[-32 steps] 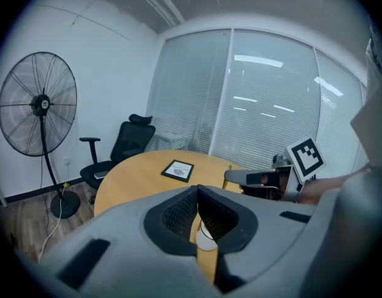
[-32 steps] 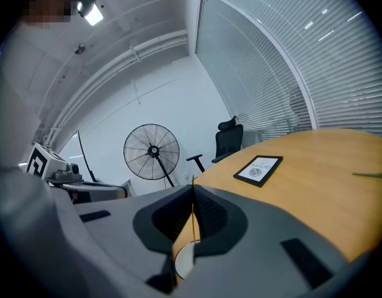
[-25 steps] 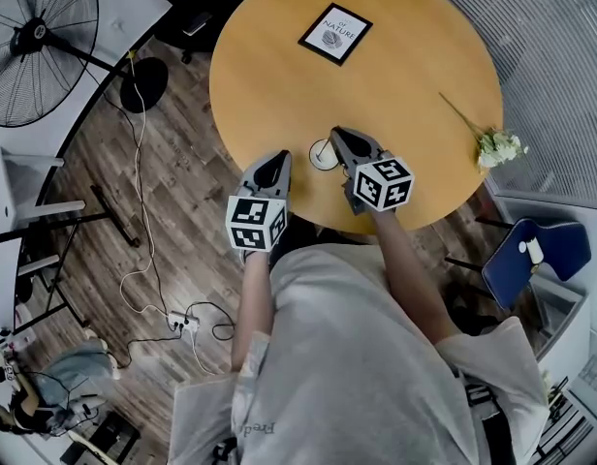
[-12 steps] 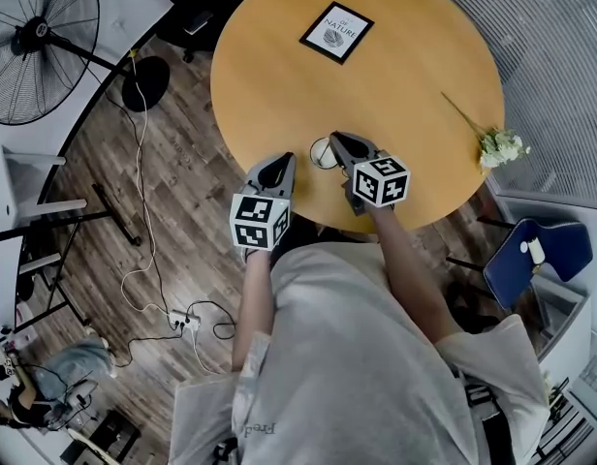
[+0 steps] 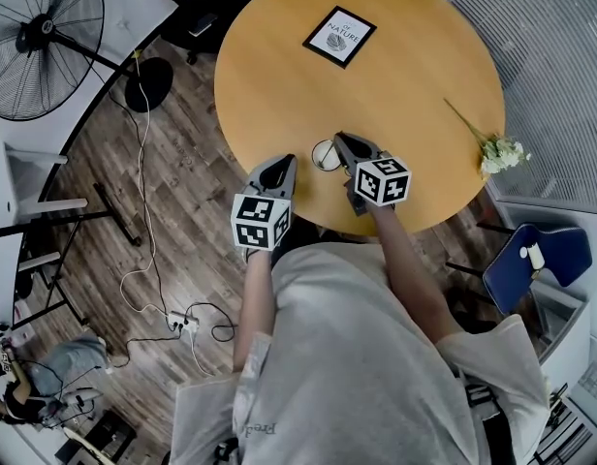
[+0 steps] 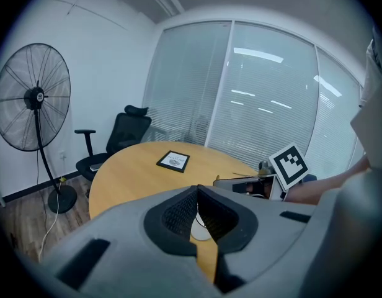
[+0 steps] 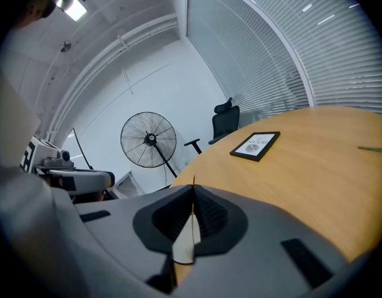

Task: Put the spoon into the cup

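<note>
jaws of the right gripper (image 7: 193, 192) stand together, pinched on a thin upright sliver judged to be the handle of the spoon (image 7: 192, 211). the sliver pokes just past the jaw tips and runs down between them. its bowl end is hidden below the jaws. the cup (image 5: 324, 154), white, stands directly beneath and just ahead of these jaws. its pale rim shows through the gap under them in the right gripper view.

the left gripper (image 6: 197, 191) has its jaws closed tip to tip with nothing held. the cup sits just beyond and below them, close to the jaws but not touching.

finding: the spoon is in hand and brought over the cup. no view confirms whether its lower end is inside the rim. the task is judged well advanced but not complete. what is left is to seat the spoon in the cup, part the jaws and draw clear. the cup looks light and unsteadied, so a sideways nudge could tip it.

surroundings: the cup rests on a round wooden table (image 5: 415, 85), near its close edge. a framed print (image 5: 339, 36) lies well beyond both sets of jaws. a flower sprig (image 5: 497, 149) lies well off to the right of the right jaws. a standing fan (image 5: 42, 51) is on the floor, well off to the left of the left jaws.
</note>
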`<state>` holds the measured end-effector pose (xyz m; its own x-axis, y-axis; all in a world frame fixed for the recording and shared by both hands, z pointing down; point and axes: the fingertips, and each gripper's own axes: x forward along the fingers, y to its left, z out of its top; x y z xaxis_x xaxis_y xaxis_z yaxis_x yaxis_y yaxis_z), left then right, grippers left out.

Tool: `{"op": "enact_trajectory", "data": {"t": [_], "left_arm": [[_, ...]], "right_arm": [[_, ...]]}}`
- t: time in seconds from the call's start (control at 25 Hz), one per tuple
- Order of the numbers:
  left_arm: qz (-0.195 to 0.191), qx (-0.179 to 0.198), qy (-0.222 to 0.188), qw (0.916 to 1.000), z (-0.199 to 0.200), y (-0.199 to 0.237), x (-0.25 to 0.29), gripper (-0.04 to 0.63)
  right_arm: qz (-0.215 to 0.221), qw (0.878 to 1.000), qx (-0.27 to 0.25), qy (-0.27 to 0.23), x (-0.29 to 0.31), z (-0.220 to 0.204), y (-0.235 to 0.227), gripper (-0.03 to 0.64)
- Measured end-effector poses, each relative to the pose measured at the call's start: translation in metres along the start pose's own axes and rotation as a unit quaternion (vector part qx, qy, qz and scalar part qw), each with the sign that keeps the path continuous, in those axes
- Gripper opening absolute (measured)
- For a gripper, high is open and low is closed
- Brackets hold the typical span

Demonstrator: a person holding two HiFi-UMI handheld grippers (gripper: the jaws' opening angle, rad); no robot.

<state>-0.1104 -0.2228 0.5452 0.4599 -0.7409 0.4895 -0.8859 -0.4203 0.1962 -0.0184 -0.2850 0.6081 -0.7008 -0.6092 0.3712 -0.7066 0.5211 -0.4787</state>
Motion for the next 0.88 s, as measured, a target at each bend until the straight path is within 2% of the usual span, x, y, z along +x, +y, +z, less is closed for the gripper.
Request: {"op": "enact_trajectory", "data": {"t": [0.28,0.64,0.8,0.88], "left_arm": [[0.002,0.001,-0.001,1.0,0.002,0.001,-0.001,0.009],[-0.003,0.002,0.001,1.0,0.002,-0.004,0.002,0.009],[-0.007,0.005,0.003,1.0,0.002,-0.009,0.005,0.009],[-0.008,0.006,0.003,0.9999,0.001,-0.011,0.006,0.009]], "right_arm": [[0.0,1.0,0.004,-0.007,0.001,0.0,-0.004,0.006],[-0.028,0.998,0.049,-0.022,-0.006,-0.003,-0.027,0.014],[-0.038,0.998,0.042,-0.003,-0.008,-0.012,-0.033,0.023],[-0.042,0.998,0.034,0.009,-0.009,-0.017,-0.034,0.048]]}}
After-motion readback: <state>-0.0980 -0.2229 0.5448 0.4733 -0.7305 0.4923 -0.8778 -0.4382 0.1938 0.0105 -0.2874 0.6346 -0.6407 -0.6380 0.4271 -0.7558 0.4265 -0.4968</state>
